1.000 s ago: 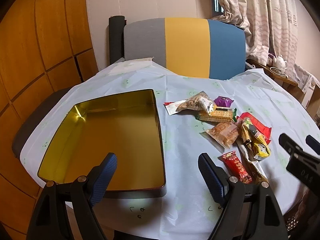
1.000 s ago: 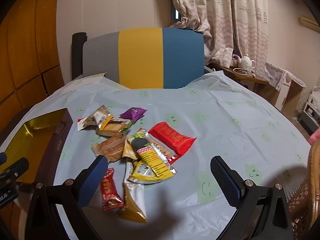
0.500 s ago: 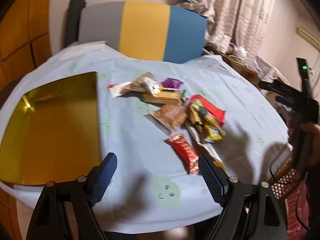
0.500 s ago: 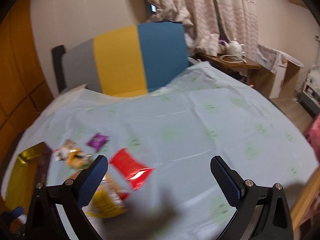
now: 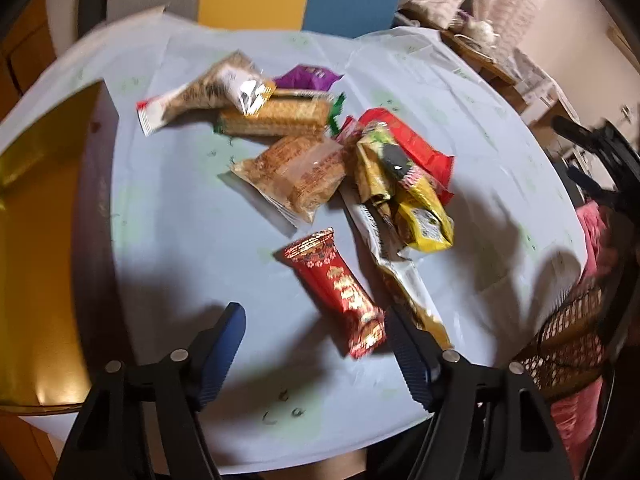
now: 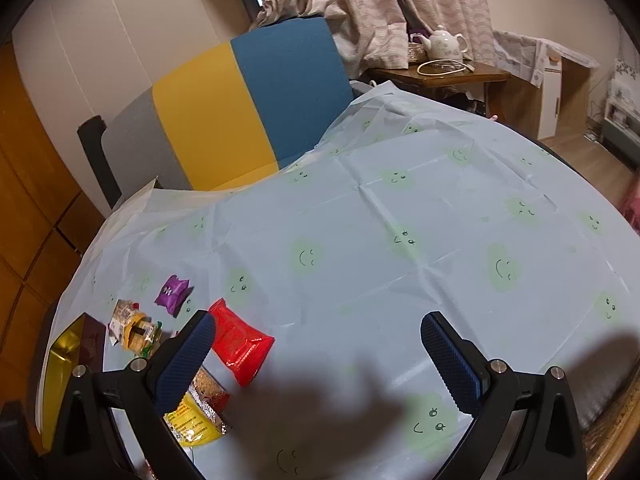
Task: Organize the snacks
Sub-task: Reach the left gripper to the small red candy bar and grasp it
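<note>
A pile of snack packets lies on the light blue tablecloth (image 5: 168, 216). Nearest my open left gripper (image 5: 316, 324) is a red and gold wrapped bar (image 5: 340, 288), lying between and just beyond the fingertips. Behind it are a clear-wrapped brown cake (image 5: 296, 176), a yellow packet (image 5: 424, 216), a red packet (image 5: 408, 144), a biscuit pack (image 5: 276, 120) and a purple packet (image 5: 308, 78). The gold tin tray (image 5: 36, 240) is at the left. My right gripper (image 6: 316, 332) is open and empty over bare cloth; the red packet (image 6: 240, 344) lies by its left finger.
A grey, yellow and blue chair back (image 6: 228, 108) stands behind the table. A side table with a white teapot (image 6: 442, 44) is at the right back. The right gripper also shows at the left view's right edge (image 5: 600, 160), by a wicker chair (image 5: 568, 344).
My left gripper has swung right from the tray and moved down close to the red and gold bar. My right gripper has turned right, away from the snack pile, over bare cloth.
</note>
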{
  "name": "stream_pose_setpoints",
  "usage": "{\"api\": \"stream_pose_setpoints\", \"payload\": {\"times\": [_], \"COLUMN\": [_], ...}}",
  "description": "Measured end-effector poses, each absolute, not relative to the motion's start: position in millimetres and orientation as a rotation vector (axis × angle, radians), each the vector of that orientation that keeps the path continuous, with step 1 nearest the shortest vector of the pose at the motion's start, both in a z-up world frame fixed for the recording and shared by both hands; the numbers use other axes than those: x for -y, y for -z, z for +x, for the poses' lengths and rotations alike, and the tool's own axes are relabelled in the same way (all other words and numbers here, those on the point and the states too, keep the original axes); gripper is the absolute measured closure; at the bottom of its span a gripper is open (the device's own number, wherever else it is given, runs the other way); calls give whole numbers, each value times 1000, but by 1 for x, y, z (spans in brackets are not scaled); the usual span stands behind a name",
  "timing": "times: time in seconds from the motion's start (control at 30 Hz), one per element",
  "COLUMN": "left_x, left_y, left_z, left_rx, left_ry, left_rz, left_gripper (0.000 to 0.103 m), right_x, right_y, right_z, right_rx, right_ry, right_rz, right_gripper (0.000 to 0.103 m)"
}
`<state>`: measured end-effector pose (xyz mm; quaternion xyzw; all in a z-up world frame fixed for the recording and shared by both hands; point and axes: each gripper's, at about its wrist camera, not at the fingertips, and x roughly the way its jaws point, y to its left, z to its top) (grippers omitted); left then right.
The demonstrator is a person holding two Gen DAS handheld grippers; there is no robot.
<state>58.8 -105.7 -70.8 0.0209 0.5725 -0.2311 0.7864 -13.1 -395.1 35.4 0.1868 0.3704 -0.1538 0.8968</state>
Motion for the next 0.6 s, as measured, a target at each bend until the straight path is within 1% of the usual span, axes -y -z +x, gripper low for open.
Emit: {"api": "stream_pose_setpoints", "payload": {"times": [0.03,0.1,0.23,0.3,0.47,0.57,0.6], "left_x": [108,111,118,125,140,130,124], "left_y": [75,80,84,88,91,91,90], "left_z": [62,69,77,77,50,42,43], "left_rx": [-1256,-1265,-1265,-1255,-1113,-1074,-1076], "left_ry": [494,475,443,439,464,483,478], "left_rz": [37,16,-2,48,273,248,225], "left_gripper": [40,46,48,48,44,45,51], "right_x": [393,389,386,385,374,369,366], "right_y": [-36,-37,-35,-35,-33,-30,-28], "right_z": [-12,-12,-9,-8,-4,-3,-2], "right_rx": [-768,-765,-771,-771,-791,-813,-823], "right_ry": [315,305,284,279,256,234,240], "right_rz": [379,363,350,343,283,260,242], "right_gripper": [0,0,0,0,0,1,3]}}
